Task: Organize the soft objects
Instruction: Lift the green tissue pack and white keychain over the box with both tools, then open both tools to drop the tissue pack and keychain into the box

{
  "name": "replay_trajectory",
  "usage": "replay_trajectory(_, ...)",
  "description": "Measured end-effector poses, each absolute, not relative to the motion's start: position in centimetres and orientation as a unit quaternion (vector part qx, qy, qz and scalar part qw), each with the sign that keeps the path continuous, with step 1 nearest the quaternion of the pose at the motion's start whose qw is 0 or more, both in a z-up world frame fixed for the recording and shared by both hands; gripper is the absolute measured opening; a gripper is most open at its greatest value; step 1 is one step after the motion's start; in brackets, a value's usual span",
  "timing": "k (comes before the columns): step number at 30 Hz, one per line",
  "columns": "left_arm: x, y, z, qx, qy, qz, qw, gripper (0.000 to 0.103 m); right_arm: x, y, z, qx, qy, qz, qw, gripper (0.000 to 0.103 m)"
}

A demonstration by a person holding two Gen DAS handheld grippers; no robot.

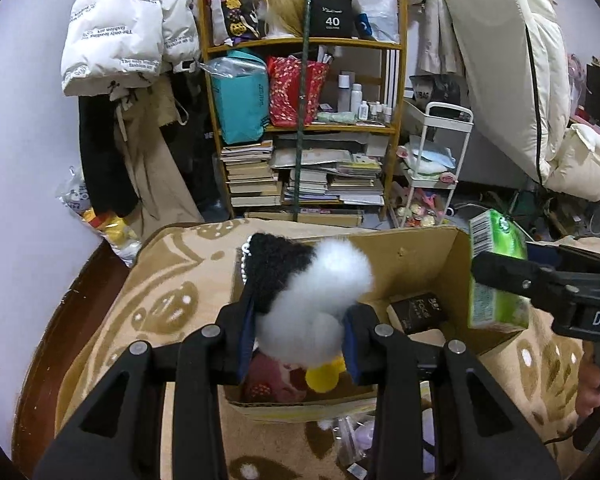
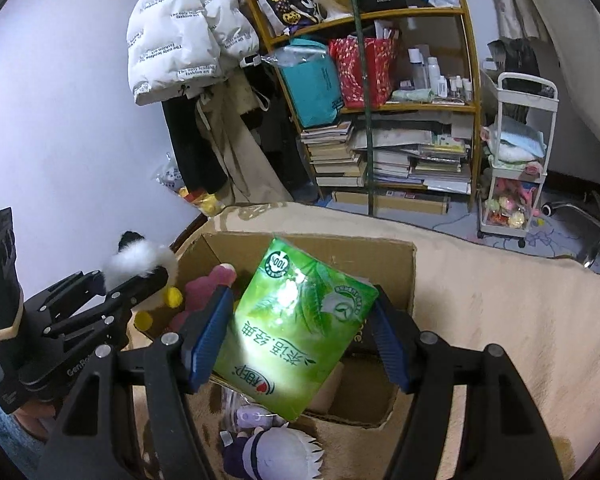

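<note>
My left gripper is shut on a fluffy black-and-white plush toy with yellow feet, held over the left end of an open cardboard box; the toy also shows in the right wrist view. My right gripper is shut on a green pack of tissues, held above the box; the pack also shows in the left wrist view. A pink plush and a dark "face" pack lie inside the box.
The box sits on a beige patterned blanket. A white-haired doll and small bagged items lie in front of the box. A cluttered bookshelf, a white trolley and hanging coats stand behind.
</note>
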State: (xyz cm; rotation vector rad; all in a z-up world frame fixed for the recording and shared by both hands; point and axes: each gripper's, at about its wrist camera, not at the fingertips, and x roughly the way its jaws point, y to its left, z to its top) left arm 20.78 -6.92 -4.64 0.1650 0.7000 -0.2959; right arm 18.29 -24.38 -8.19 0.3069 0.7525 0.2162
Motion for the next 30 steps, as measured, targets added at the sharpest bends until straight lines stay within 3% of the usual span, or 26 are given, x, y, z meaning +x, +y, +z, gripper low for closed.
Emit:
replay_trajectory(8, 21.4, -7.0, -5.5, 0.074, 0.354, -0.140, 0.922, 0.036, 18.5, -24.2, -8.9, 0.137, 0.380, 0.100, 0.909, 0.073)
replay_trajectory(13, 21.6, -6.3, -5.4, 0.055, 0.350, -0.126, 0.927, 0.065, 18.3, -23.9, -9.3, 0.130, 0.389, 0.101, 0.907, 0.073)
replay_trajectory(15, 21.7, -6.0, -5.5, 0.051, 0.357, -0.126, 0.924, 0.069, 18.3, -23.9, -9.2, 0.131, 0.391, 0.100, 0.906, 0.075)
replay_trajectory(19, 21.6, -5.2, -5.3, 0.038, 0.361, -0.116, 0.925, 0.073, 17.6, -24.1, -8.6, 0.135, 0.383, 0.102, 0.908, 0.092)
replay_trajectory(24, 21.1, -4.8, -4.9, 0.039, 0.361, -0.110, 0.925, 0.087, 17.0, -23.8, -8.3, 0.130, 0.390, 0.101, 0.906, 0.093)
replay_trajectory(26, 20.6, -4.8, -4.7, 0.045, 0.361, -0.102, 0.926, 0.089, 16.4, -23.7, -8.1, 0.131, 0.393, 0.101, 0.905, 0.094)
replay_trajectory(28, 20.3, -4.7, -4.7, 0.048, 0.367, -0.099, 0.924, 0.090, 15.7, -23.6, -7.6, 0.126, 0.390, 0.099, 0.907, 0.103)
replay_trajectory(30, 19.8, -4.6, -4.6, 0.050, 0.371, -0.099, 0.922, 0.091, 14.8, -23.5, -7.0, 0.118, 0.380, 0.095, 0.912, 0.103)
